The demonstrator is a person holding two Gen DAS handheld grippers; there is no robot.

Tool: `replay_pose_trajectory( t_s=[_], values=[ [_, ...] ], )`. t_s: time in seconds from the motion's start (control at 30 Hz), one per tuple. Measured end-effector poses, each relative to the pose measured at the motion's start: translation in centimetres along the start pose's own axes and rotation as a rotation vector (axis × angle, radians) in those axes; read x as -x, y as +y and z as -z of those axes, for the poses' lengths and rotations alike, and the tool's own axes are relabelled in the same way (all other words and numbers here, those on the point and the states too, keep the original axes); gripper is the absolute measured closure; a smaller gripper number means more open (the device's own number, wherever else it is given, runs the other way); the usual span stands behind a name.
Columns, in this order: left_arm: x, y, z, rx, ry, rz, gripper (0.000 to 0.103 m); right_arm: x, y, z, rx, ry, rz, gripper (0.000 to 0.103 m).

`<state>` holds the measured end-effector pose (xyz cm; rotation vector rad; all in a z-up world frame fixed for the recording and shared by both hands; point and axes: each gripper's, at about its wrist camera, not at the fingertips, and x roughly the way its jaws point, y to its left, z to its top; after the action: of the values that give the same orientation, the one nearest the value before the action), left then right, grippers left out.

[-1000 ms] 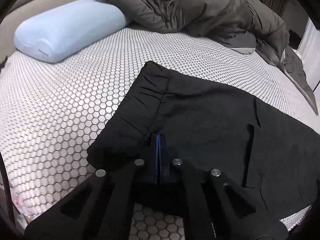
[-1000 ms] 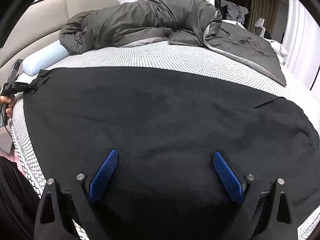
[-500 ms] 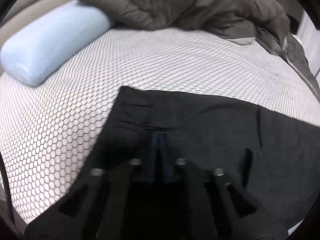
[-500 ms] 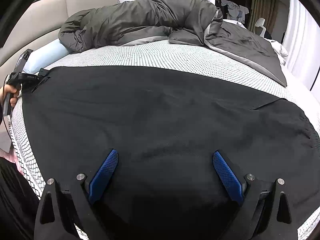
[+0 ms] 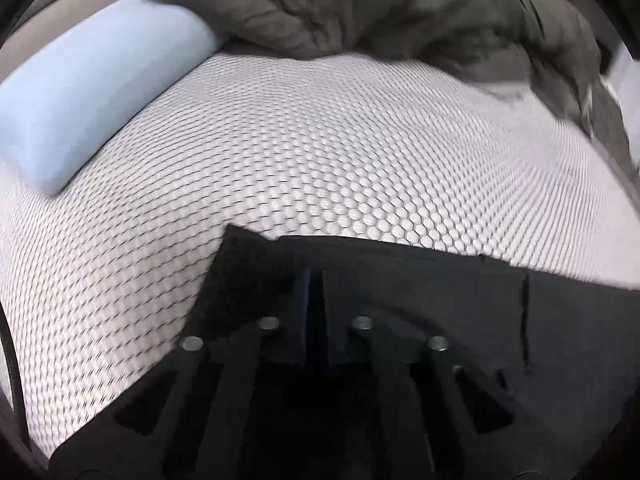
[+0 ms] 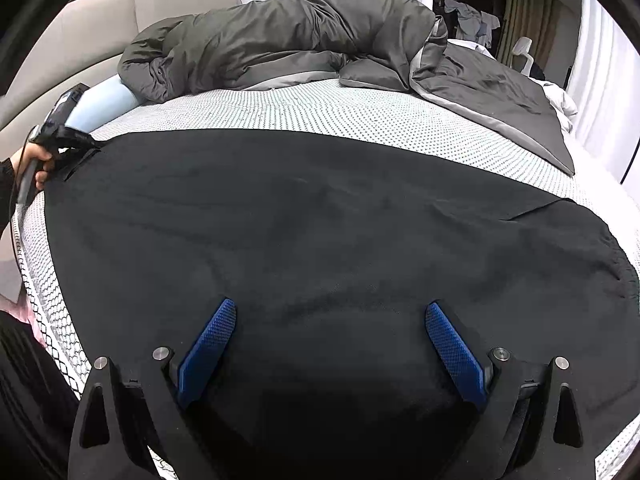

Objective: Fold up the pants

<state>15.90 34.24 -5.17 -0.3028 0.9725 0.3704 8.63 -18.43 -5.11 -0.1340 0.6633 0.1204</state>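
Black pants (image 6: 320, 220) lie spread flat across the bed, filling most of the right wrist view. My left gripper (image 5: 314, 280) pinches their far left corner (image 5: 248, 248); the blue pads sit nearly together on the cloth and the jaws are beginning to open. In the right wrist view that left gripper (image 6: 86, 150) shows at the far left, held by a hand (image 6: 34, 160). My right gripper (image 6: 330, 306) hovers open over the near part of the pants, with nothing between its blue pads (image 6: 208, 344).
A white honeycomb-patterned mattress cover (image 5: 320, 140) lies under the pants. A pale blue pillow (image 5: 80, 100) rests at the head end. A bunched dark grey duvet (image 6: 300, 52) covers the far side. A beige headboard (image 6: 80, 40) stands at the left.
The left gripper has carried the pants' corner farther up the bed toward the pillow, pulling the gathered cloth flat. The right gripper has stayed still.
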Motion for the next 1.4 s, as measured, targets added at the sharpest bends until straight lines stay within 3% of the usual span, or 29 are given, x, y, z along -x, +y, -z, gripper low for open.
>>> replay_pose_trajectory(
  t_s=[0.1, 0.17, 0.23, 0.3, 0.37, 0.5, 0.57, 0.63, 0.77, 0.8, 0.83, 0.9, 1.0, 1.1, 1.13, 1.17, 1.2, 1.23, 1.4],
  values=[
    [3.3, -1.6, 1.4, -0.020, -0.053, -0.013, 0.088, 0.4, 0.1, -0.2, -0.002, 0.000, 0.005, 0.006],
    [5.4, -4.2, 2.7, -0.065, -0.068, 0.046, 0.081, 0.6, 0.2, -0.3, 0.001, -0.005, 0.004, 0.006],
    [8.5, -7.8, 5.3, -0.126, -0.124, 0.099, 0.066, 1.3, 1.1, -0.4, 0.021, -0.028, -0.031, 0.006],
    [10.5, -11.3, 7.6, -0.184, -0.165, 0.161, 0.033, 1.5, 1.3, -0.4, 0.027, -0.034, -0.037, 0.006],
    [12.2, -15.1, 10.7, -0.219, -0.187, 0.240, 0.014, 1.7, 1.9, -0.2, 0.030, -0.037, -0.067, 0.006],
    [12.1, -22.3, 16.2, -0.386, -0.122, 0.332, 0.013, 1.6, 2.1, 0.0, 0.026, -0.030, -0.083, 0.006],
    [10.8, -25.1, 18.9, -0.470, -0.067, 0.305, 0.014, 1.6, 2.2, 0.3, 0.045, -0.012, -0.096, 0.006],
    [10.3, -26.0, 20.9, -0.481, -0.047, 0.268, 0.014, 1.7, 1.9, 1.1, 0.092, 0.027, -0.101, 0.006],
    [11.1, -23.6, 21.8, -0.439, -0.075, 0.264, 0.012, 2.4, -0.1, 2.0, 0.129, 0.041, 0.015, 0.004],
    [11.2, -22.9, 21.9, -0.431, -0.082, 0.251, 0.011, 2.8, -2.7, 2.7, 0.091, 0.051, 0.094, 0.004],
    [11.4, -22.2, 22.0, -0.424, -0.090, 0.234, 0.010, 2.8, -2.7, 2.7, 0.091, 0.051, 0.094, 0.004],
    [11.2, -20.2, 22.0, -0.409, -0.105, 0.222, 0.008, 3.8, -6.8, 3.8, -0.010, 0.047, 0.232, 0.004],
    [10.8, -18.0, 21.1, -0.393, -0.149, 0.243, 0.007, 4.5, -8.5, 4.5, -0.059, 0.041, 0.267, 0.005],
    [10.9, -16.1, 20.4, -0.356, -0.192, 0.223, 0.007, 5.8, -9.0, 5.2, -0.075, 0.011, 0.236, 0.004],
    [10.9, -15.3, 19.9, -0.327, -0.201, 0.224, 0.007, 7.4, -9.9, 5.6, -0.150, -0.041, 0.175, 0.004],
    [11.4, -14.3, 19.9, -0.288, -0.212, 0.242, 0.007, 7.4, -9.9, 5.6, -0.150, -0.041, 0.175, 0.004],
    [11.9, -13.3, 19.9, -0.248, -0.224, 0.247, 0.007, 9.2, -11.5, 6.2, -0.255, -0.100, 0.088, 0.004],
    [12.4, -12.2, 20.0, -0.208, -0.233, 0.242, 0.007, 10.0, -12.5, 6.5, -0.319, -0.133, 0.061, 0.004],
    [12.2, -8.2, 19.0, -0.031, -0.235, 0.318, 0.008, 11.6, -16.8, 8.6, -0.556, -0.172, 0.020, 0.004]
  ],
)
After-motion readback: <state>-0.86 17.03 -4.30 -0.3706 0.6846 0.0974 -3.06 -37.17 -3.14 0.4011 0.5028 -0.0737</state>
